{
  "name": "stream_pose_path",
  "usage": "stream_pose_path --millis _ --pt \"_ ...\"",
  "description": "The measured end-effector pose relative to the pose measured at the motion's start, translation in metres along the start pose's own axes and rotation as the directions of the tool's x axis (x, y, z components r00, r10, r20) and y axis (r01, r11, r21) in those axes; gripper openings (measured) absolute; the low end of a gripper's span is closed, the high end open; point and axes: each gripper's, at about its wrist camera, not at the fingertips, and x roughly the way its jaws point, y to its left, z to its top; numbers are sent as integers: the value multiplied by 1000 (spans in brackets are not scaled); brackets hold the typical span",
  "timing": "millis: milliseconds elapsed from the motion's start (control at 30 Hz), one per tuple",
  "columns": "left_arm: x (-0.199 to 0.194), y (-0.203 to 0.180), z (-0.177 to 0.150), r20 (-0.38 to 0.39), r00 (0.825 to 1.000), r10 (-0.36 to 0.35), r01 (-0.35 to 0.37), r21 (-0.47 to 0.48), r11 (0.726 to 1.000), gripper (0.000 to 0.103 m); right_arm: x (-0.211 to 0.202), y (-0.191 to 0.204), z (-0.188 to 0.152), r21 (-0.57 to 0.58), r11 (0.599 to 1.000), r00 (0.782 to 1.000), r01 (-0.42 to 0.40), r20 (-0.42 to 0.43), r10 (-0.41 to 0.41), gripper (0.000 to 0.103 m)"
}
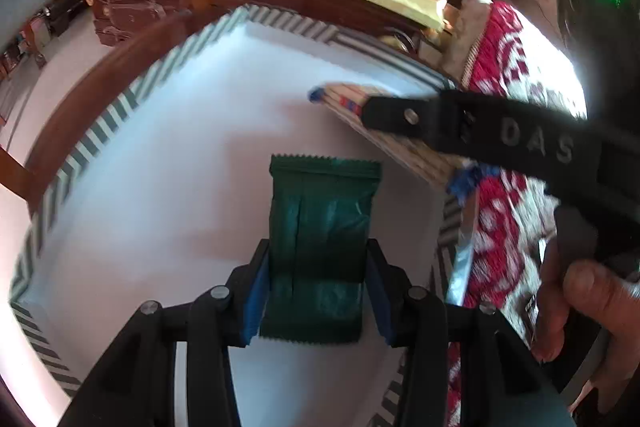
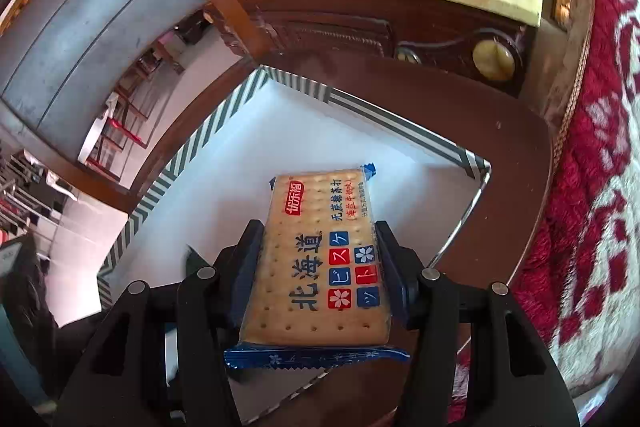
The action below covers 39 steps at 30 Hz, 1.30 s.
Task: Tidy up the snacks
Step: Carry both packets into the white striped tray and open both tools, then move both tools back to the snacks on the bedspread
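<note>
A green packet is clamped by the left gripper; a cracker pack is clamped by the right gripper above the tray's far corner

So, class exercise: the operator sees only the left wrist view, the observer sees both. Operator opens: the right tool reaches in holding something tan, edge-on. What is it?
Observer: A cracker packet, tan with blue sealed ends, held flat between the right tool fingers.
Operator: Any print on it?
Observer: Yes, dark characters plus red and blue squares on its upper face.
Operator: What is under it?
Observer: The white tray with the striped border; I cannot tell if they touch.
Operator: My left tool grips the green packet. Does it show there?
Observer: No, the right wrist view does not show it.
</note>
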Motion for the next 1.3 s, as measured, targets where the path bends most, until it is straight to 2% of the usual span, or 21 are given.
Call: stream_pose_path --millis 33,133,300,400,433,467,567,767,933,1033,1300 --pt "-1 -6 -3 4 1000 7 -7 18 1000 48 -2 0 -3 -16 1000 1000 7 -3 -7 55" --pt "-4 -19 -12 -6 1000 -31 31 19 999 48 -7 -2 -6 -39 999 1000 26 -16 -27 55" --pt "-12 -39 -31 -9 999 -48 48 27 998 48 -19 -9 -21 10 1000 1000 16 -23 -16 55" --pt "-17 -39 -33 -2 1000 -16 16 12 1000 58 -15 -3 -23 8 1000 999 25 -43 -24 55" --pt "-17 -36 -32 -12 1000 0 0 0 1000 65 -12 0 -22 7 1000 998 22 -56 -21 55" --pt "-17 -31 -31 -20 1000 24 -24 -18 1000 73 -8 0 -21 15 1000 997 9 -74 -8 56" --pt "-19 -18 -29 -15 998 63 -64 -40 997 84 -9 -3 -20 76 997 995 -28 -93 35 56" --pt "-18 -5 -32 -42 997 67 -70 -80 994 85 -40 -3 -29 84 992 995 -94 -29 96 56" --pt "-38 -19 -40 23 994 103 -103 -33 994 85 -73 2 -46 58 995 996 -85 21 84 56" --pt "-49 -28 -46 49 994 102 -101 -16 995 85 -93 -1 -66 59 994 995 -94 49 91 56" --pt "-65 -60 -58 104 992 72 -78 56 995 86 -146 -23 -131 14 998 992 63 109 -64 56"
